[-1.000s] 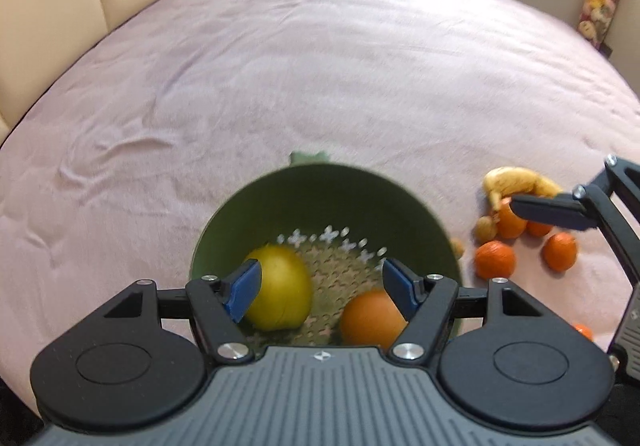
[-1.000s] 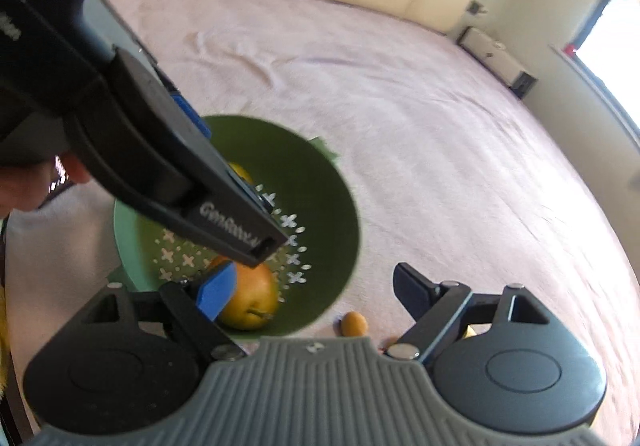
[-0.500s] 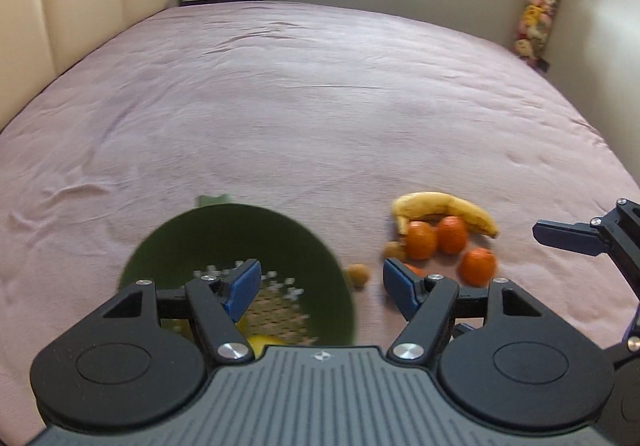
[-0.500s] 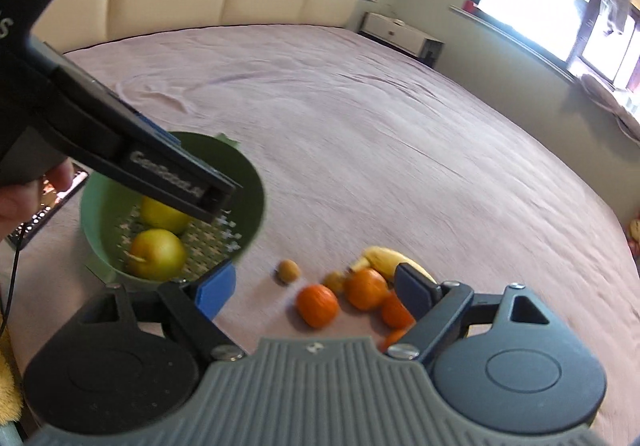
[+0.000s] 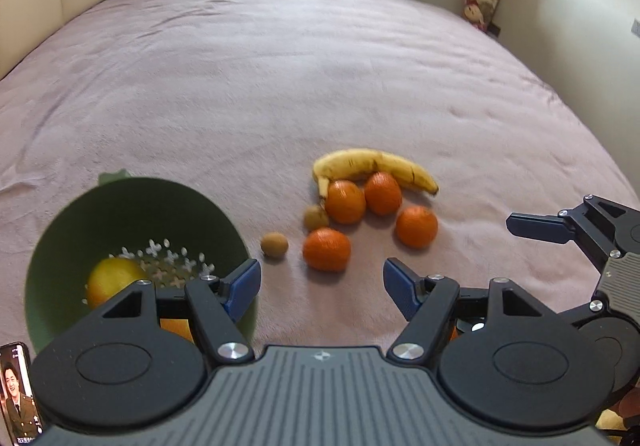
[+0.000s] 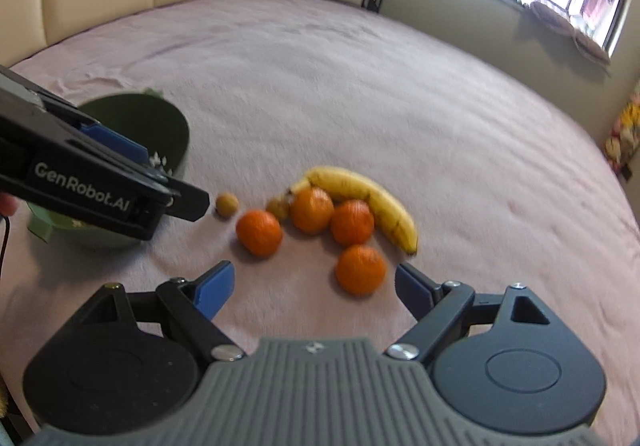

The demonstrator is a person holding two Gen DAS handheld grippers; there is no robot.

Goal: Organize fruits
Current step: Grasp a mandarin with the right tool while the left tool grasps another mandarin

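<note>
The left tool (image 5: 320, 286) is hovering over the pink plush bed cover (image 5: 280, 78) with its blue-padded fingers (image 5: 242, 282) spread wide and gripping nothing. Just ahead of it, a round orange mandarin (image 5: 327, 249) is lying on the cover, and a small brown round fruit (image 5: 274, 244) is sitting slightly to that mandarin's left. Farther ahead, three more mandarins (image 5: 382, 193) are clustering under a curved yellow banana (image 5: 372, 166), with a second small brown fruit (image 5: 316, 217) touching the leftmost of them. To the left of this tool, the green plastic colander bowl (image 5: 132, 206) is holding a yellow round fruit (image 5: 114, 280) and an orange fruit (image 5: 176, 328), mostly hidden behind the left finger.

The right tool (image 6: 316, 286) is also hanging open and empty, its fingers spread apart. One mandarin (image 6: 361, 269) is lying just ahead of it, between the fingertips' line and the banana (image 6: 360, 194). The other tool's black body is crossing in from the left, partly covering the green bowl (image 6: 160, 122).
</note>
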